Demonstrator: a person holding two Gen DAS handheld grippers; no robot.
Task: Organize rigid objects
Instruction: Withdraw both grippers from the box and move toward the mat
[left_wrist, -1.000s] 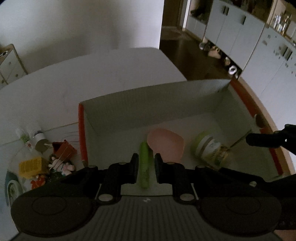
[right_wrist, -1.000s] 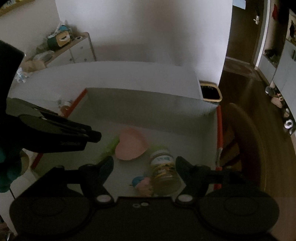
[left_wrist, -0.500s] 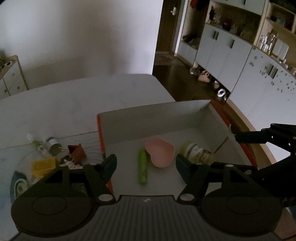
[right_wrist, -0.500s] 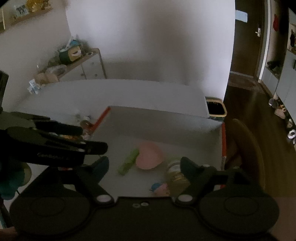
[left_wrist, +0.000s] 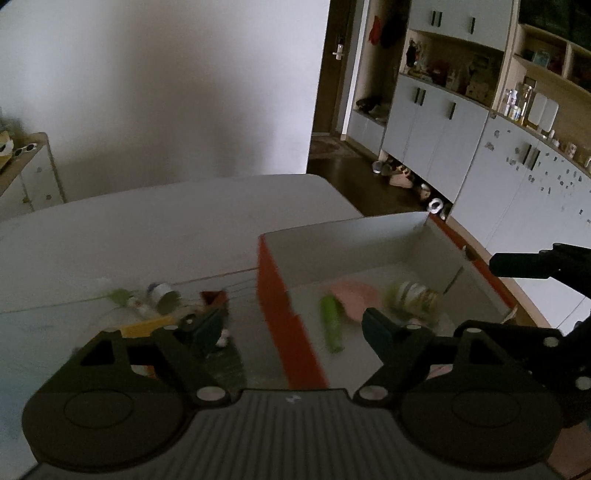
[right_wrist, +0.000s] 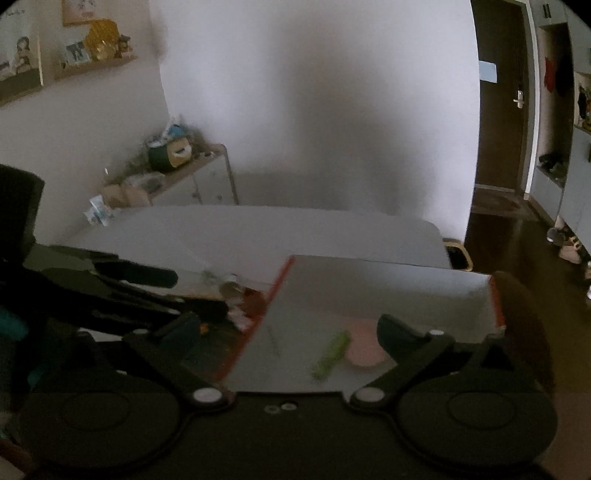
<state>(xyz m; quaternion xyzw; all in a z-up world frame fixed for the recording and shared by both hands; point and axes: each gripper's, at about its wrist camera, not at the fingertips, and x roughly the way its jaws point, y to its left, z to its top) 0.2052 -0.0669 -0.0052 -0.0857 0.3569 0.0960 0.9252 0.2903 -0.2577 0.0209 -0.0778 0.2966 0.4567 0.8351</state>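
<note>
One open box (left_wrist: 275, 295) with orange-red sides sits on the white tabletop (left_wrist: 147, 229). Inside it, counted: one green stick-shaped piece (left_wrist: 331, 325), one pink heart-shaped dish (left_wrist: 356, 295), one jar (left_wrist: 417, 295) lying on its side; all blurred. The green piece lies just beside the dish, the jar on the dish's other side. Left gripper (left_wrist: 291, 328) hangs above the box's near orange wall, its fingers (left_wrist: 376, 328) wide apart and opening, nothing between them but air. Right gripper (right_wrist: 291, 328) is over the same box, fingers (right_wrist: 397, 332) spread fully and opening, empty; the green piece and dish show below between them. Outside the box on the tabletop is a cluster of small items: one yellow block (left_wrist: 147, 326), one small dark red piece (left_wrist: 214, 297), one small bottle (left_wrist: 162, 293), the rest too smeared to count.
</note>
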